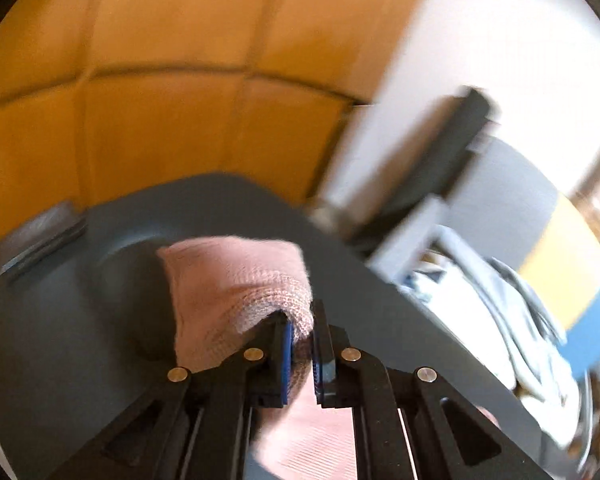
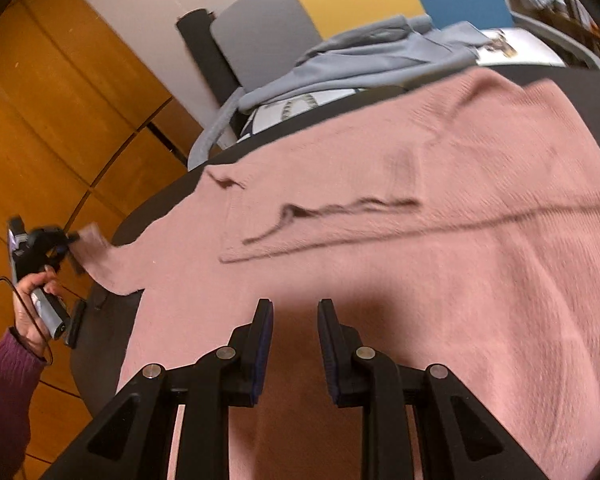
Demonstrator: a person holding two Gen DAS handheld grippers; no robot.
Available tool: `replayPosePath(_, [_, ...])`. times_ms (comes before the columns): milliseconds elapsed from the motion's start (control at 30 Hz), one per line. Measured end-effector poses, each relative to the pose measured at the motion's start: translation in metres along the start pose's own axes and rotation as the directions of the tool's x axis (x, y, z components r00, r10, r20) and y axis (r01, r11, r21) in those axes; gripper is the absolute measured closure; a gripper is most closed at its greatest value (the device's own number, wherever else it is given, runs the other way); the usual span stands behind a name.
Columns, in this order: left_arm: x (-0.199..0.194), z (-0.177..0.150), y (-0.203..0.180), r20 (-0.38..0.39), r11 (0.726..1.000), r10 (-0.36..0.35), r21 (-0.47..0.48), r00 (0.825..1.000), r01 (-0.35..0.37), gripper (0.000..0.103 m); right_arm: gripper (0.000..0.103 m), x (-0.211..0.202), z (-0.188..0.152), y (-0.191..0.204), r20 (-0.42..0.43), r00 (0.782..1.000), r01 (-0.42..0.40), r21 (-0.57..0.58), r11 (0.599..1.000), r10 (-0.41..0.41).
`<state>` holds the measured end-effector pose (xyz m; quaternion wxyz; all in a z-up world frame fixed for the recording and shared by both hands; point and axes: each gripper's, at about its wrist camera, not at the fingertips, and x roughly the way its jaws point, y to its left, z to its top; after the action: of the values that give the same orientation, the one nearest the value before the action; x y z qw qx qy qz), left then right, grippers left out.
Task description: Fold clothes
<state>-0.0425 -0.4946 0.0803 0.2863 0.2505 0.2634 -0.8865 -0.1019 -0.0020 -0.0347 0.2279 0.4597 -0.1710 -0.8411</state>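
On a dark round table (image 2: 100, 364) — a pink ribbed-knit sweater (image 2: 440, 248), spread flat.
Left gripper (image 1: 300, 340) pinches its sleeve cuff (image 1: 240, 284) between blue pads; right gripper (image 2: 295, 320) hovers above the knit, jaws apart — nothing between them.

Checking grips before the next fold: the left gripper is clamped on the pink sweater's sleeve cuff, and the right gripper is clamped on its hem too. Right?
Half right. The left gripper is shut on the sleeve cuff of the pink knit sweater. The right gripper is not clamped: the right wrist view shows its fingers apart with nothing between them, above the sweater.
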Motion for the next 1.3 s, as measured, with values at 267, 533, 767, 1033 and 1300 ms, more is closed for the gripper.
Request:
replayPosePath(267, [-0.071,-0.082,-0.184,-0.077,0.884,-0.274,0.371,0.958,0.283,0.095,0.080,-0.028,-0.011,-0.039,0.027,1.000,-0.002,0.111,0.994,-0.001])
replayPosePath(533, [-0.055,-0.200,-0.299,-0.303,0.756,-0.259,0.527,0.917,0.388,0.094,0.080,-0.052,-0.022,-0.072,0.048,0.999,-0.003,0.198,0.980,-0.006])
replayPosePath(767, [-0.055,-0.238,-0.279,-0.407,0.707,-0.281,0.525,0.869,0.475,0.069,0.080,-0.067,-0.023,-0.081,0.075,0.997,-0.036,0.206,0.978,0.021])
replayPosePath(1033, [-0.043,-0.177,-0.165,-0.198,0.888,-0.280,0.319,0.939,0.332,0.031,0.072,-0.049,0.030,0.001,0.111,0.994,-0.002,-0.120,0.993,0.015])
replayPosePath(1300, [0.023,-0.161,-0.115,-0.283,0.965,-0.034,0.242,0.959,0.105,0.031,0.069,0.064,0.039,0.133,0.230,0.920,0.378,-0.738,0.560,-0.318])
